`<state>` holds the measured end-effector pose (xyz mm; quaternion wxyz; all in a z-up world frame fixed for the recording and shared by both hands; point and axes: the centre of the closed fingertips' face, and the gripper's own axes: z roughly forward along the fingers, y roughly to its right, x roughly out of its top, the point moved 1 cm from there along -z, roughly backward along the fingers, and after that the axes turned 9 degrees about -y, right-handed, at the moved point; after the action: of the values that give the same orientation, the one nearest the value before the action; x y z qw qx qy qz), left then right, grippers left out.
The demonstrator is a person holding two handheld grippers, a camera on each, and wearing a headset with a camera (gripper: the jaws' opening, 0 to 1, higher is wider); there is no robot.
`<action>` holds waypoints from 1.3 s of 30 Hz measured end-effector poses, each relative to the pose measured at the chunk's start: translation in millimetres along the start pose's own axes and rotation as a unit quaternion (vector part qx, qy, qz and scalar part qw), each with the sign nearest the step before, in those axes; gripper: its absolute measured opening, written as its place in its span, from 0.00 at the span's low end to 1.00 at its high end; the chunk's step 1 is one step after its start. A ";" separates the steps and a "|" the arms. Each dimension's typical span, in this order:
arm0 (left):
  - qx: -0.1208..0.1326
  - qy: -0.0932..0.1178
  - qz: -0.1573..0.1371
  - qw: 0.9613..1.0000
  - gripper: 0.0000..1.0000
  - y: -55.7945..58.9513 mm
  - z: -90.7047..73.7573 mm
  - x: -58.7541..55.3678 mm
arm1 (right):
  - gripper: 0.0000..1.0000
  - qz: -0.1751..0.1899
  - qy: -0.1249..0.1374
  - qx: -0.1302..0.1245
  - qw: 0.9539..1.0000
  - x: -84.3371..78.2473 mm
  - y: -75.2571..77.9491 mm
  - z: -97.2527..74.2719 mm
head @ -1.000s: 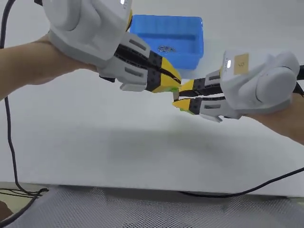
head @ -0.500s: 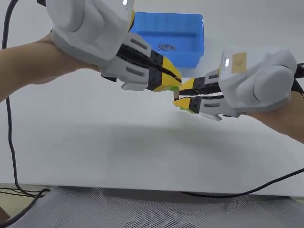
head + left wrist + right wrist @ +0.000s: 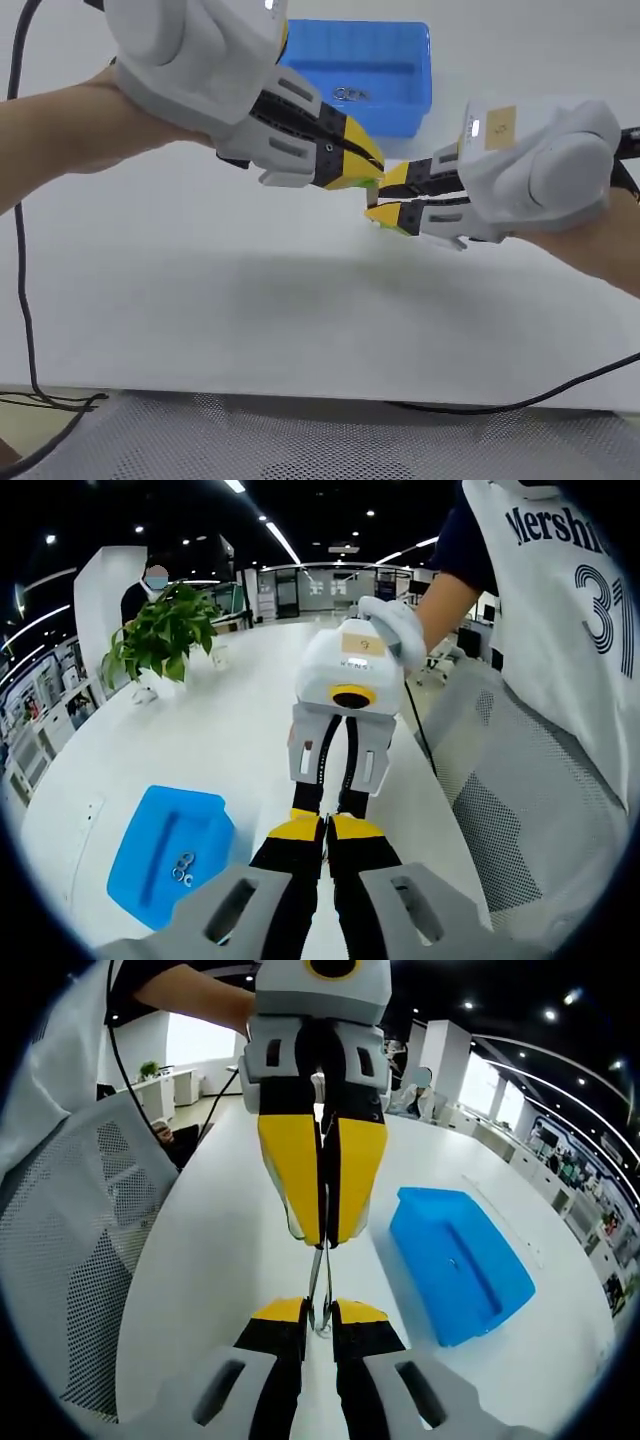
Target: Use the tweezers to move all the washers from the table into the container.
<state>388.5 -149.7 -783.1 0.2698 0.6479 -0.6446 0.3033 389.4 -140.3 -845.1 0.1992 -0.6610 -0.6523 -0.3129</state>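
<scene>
One thin metal tweezers [image 3: 318,1282] clamped in left gripper [image 3: 322,1232]; right gripper [image 3: 320,1318] jaws seemingly pinch it too. About three small metal washers [image 3: 350,95] inside one blue plastic container [image 3: 418,112], on white table [image 3: 300,300].

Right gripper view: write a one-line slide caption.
Tweezers held between the left hand-held gripper and right hand-held gripper over the table, blue container beside them.

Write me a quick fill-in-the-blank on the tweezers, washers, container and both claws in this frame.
The washers lie inside the ___ container. The left claw and right claw, both with ___ tips, meet tip to tip. The tweezers stick out from the left claw's ___ jaws toward the right claw.
Missing words: blue; yellow; shut.
</scene>
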 end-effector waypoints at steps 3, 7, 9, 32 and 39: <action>0.000 0.000 0.001 1.000 0.06 -0.6 0.8 0.3 | 0.11 0.002 -0.002 0.001 1.000 -1.5 0.5 0.4; -0.001 0.002 -0.002 1.000 0.06 -0.9 2.0 0.9 | 0.11 0.004 -0.004 0.003 1.000 -3.4 0.6 0.5; -0.001 0.003 -0.002 1.000 0.06 -1.4 2.4 1.3 | 0.11 0.009 -0.003 0.004 1.000 -4.3 0.9 0.7; -0.008 -0.003 -0.011 1.000 0.06 -0.3 -5.7 3.1 | 0.09 0.019 -0.002 0.013 1.000 -1.6 -0.4 0.4; -0.008 0.000 -0.007 1.000 0.06 -2.4 -20.5 9.3 | 0.09 0.007 0.006 0.005 1.000 13.5 3.5 -5.8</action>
<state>389.8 -140.7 -762.3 0.2770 0.6502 -0.6423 0.2964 391.4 -134.5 -831.3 0.2087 -0.6626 -0.6479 -0.3123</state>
